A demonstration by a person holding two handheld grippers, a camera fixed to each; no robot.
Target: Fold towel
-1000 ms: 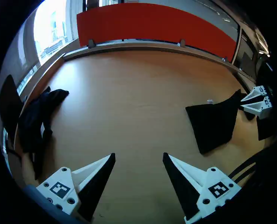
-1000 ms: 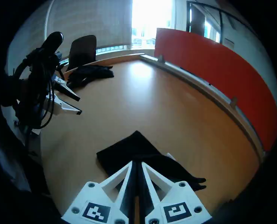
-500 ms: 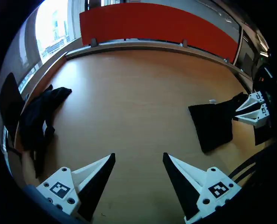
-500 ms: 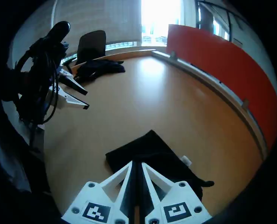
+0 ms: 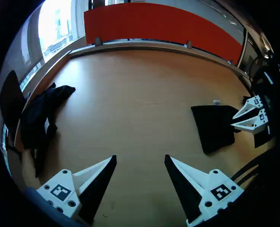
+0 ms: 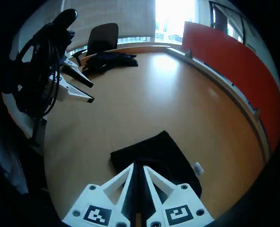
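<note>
A black towel is being gripped at its near edge by the right gripper, whose jaws are being kept clenched, with only a thin dark strip of cloth between them. The towel is lying flat on the wooden table as a folded, roughly rectangular shape, and a small white tag is sticking out at its right side.

In the left gripper view, the same towel is being shown at the table's right side, with the right gripper meeting its far right edge and the tag lying just past its upper corner. The left gripper is being held well apart from the towel, above bare wood, with its jaws spread wide and nothing between them. In the right gripper view, the left gripper is being held at the table's left edge.

A heap of dark clothing is lying at the far left edge, next to a chair. The table's back edge is being bordered by a red partition.
</note>
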